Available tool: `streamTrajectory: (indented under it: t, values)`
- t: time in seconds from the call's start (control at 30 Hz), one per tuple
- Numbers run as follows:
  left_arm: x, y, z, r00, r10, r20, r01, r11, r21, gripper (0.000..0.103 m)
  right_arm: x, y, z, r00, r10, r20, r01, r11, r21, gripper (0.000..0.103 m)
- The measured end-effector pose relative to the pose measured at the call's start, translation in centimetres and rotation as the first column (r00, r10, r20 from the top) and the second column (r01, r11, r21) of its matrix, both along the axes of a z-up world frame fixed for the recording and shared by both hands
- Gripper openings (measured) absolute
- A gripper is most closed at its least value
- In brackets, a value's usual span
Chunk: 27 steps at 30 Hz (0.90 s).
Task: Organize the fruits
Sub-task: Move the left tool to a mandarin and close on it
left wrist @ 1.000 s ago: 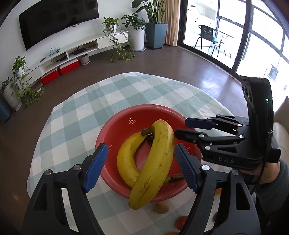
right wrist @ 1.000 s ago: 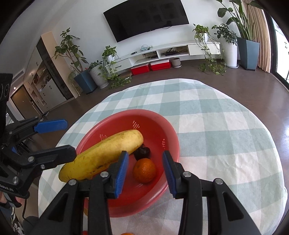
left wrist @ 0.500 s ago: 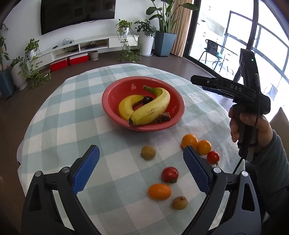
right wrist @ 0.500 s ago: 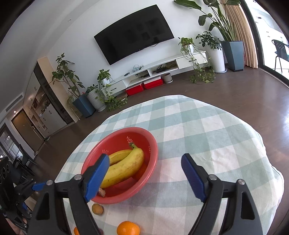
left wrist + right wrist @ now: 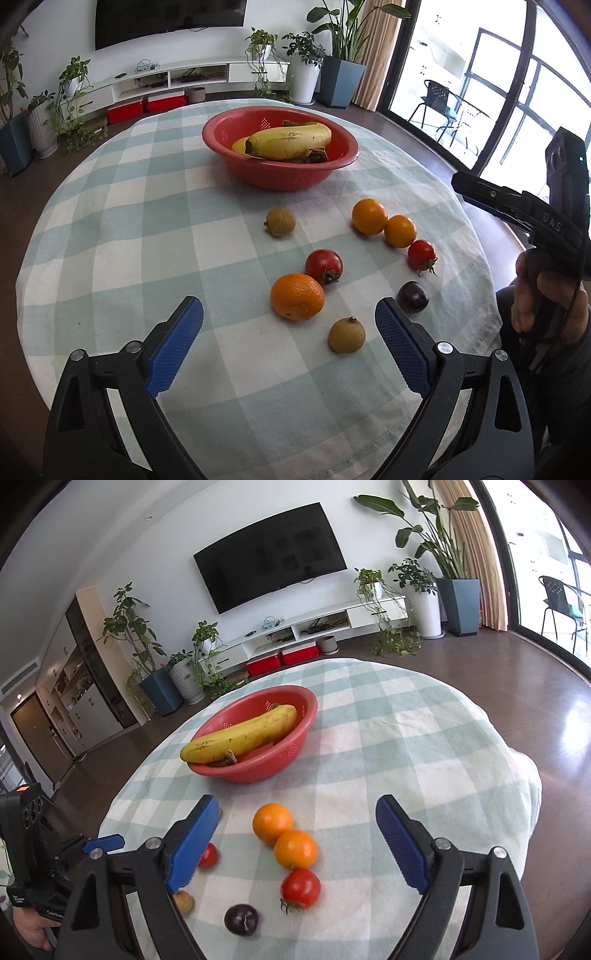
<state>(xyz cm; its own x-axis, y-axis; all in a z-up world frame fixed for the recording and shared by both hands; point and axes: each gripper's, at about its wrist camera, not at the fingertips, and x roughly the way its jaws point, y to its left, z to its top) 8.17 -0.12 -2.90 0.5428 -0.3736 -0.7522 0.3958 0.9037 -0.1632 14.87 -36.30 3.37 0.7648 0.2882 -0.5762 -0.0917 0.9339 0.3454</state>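
Left gripper spread wide, holding nothing, hovering over the near part of the checked tablecloth. Right gripper likewise gaping wide and empty. In the left wrist view, seen side-on at the far right in a hand, with "DAS" in pale letters along its black body.

Red bowl at the far side of the table, carrying a large banana across a second one; a dark bit beside them too small to name.

Loose on the cloth, nearer: a brownish fruit alone; two oranges touching; a small tomato just beside them; a larger tomato touching a big mandarin; a dark plum; another brownish fruit nearest.

Small white print on the left gripper in the right wrist view, illegible.
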Motion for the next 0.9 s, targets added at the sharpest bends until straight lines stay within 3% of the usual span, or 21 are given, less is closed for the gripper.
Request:
streamTrajectory:
  t: [0.33, 0.57, 0.77, 0.9]
  values:
    - [1.8, -0.9, -0.1, 1.000, 0.002, -0.001, -0.002, 0.999, 0.033, 0.091, -1.7, 0.2, -0.2, 1.000, -0.006, 0.006, 0.006, 1.000, 0.017, 0.087]
    - [2.9, -2.1, -0.9, 0.999, -0.008, -0.032, 0.010, 0.998, 0.069, 0.063, -1.8, 0.2, -0.3, 1.000, 0.000, 0.007, 0.000, 1.000, 0.021, 0.087]
    - [3.1, -2.8, -1.8, 0.998, -0.017, -0.055, 0.022, 0.994, 0.105, 0.062, -1.7, 0.3, -0.4, 1.000, 0.008, 0.008, -0.008, 1.000, 0.019, 0.087]
    - [3.7, -2.8, -2.4, 0.997, -0.012, -0.073, 0.021, 0.993, 0.118, 0.056, -1.8, 0.4, -0.3, 1.000, 0.012, 0.012, -0.012, 1.000, 0.013, 0.087]
